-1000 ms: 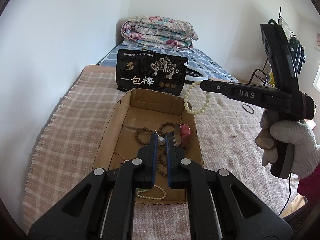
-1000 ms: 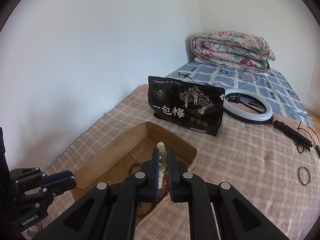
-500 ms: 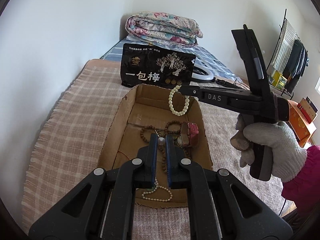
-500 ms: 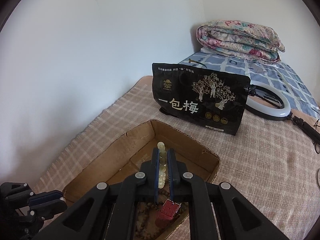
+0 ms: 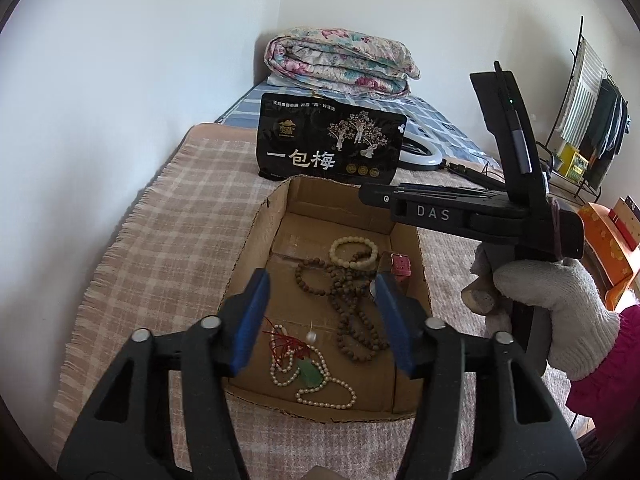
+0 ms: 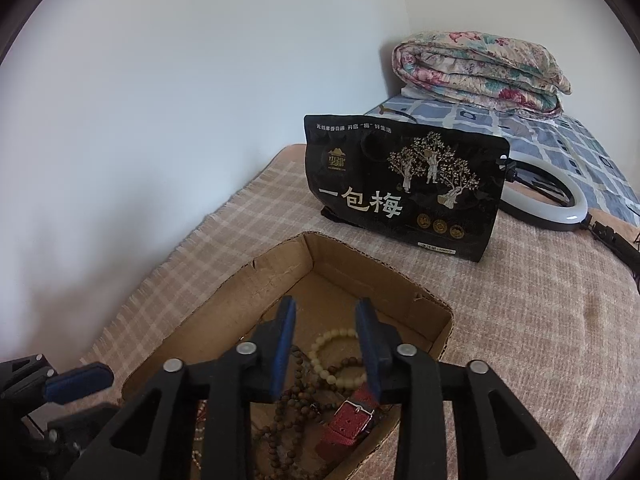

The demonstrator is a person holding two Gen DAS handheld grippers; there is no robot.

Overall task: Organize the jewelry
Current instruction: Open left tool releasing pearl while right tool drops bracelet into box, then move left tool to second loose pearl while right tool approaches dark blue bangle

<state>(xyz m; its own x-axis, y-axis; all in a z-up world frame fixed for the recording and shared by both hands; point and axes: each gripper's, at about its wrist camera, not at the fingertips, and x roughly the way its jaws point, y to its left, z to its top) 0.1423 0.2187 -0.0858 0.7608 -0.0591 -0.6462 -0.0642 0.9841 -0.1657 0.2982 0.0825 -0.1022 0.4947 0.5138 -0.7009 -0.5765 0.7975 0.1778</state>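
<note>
Watch partly hidden behind right tongs; face unreadable.

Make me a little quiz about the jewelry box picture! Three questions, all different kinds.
1. True or false: the pale bead bracelet lies inside the cardboard box.
2. Which lies nearest the box's front edge? A) pearl necklace B) red watch strap C) brown bead strand
3. Fill in: the jaws of the left gripper and the right gripper are both ____.

Key: 1 true; 2 A; 3 open, nothing gripped between them.
</note>
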